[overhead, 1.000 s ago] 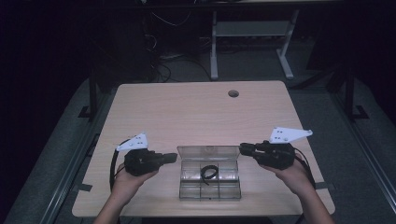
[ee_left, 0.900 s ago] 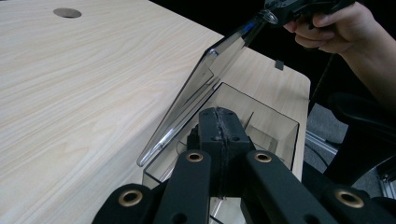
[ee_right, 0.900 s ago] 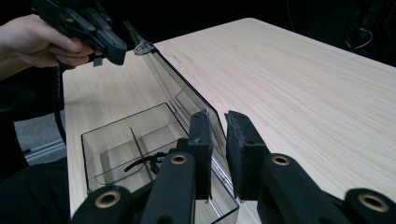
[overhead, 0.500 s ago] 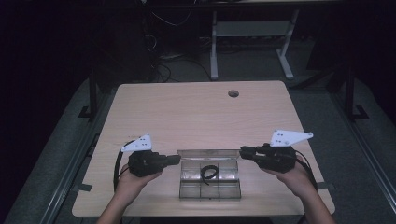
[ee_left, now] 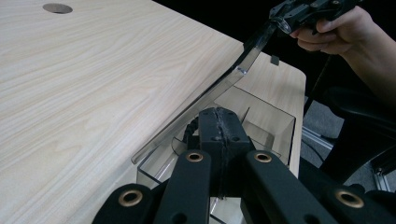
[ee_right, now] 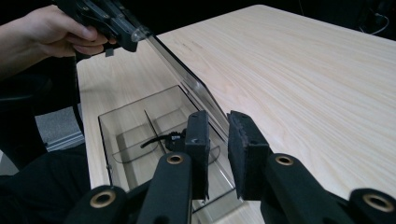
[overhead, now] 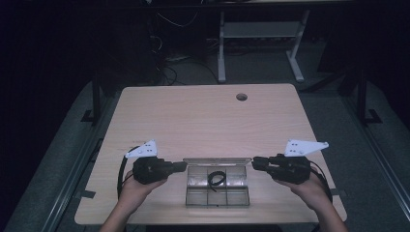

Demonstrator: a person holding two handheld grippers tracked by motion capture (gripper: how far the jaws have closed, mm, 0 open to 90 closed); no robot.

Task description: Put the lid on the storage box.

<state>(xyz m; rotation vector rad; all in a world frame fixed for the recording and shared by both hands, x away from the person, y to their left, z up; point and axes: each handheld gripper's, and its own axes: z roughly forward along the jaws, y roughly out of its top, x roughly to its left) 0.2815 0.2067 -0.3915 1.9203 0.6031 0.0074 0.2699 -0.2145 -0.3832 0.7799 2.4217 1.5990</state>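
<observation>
Two tongs flank a clear compartment box (overhead: 217,186) at the counter's (overhead: 203,121) near edge. Left tongs (overhead: 183,166) are clenched at the left end of the raised lid (overhead: 217,160) (whether they pinch it I cannot tell). That lid's long axis runs left to right between both tools. Inside, a small black ring-like item (overhead: 216,179) lies in a middle compartment. Right tongs (overhead: 255,163), jaws slightly parted, sit at the lid's right end, just beside the box.

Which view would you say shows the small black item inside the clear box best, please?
The right gripper view: the black item lies unblocked in a compartment of the clear box. In the high view it is a tiny dark loop. In the left gripper view that claw's own jaws hide nearly all of it.
</observation>
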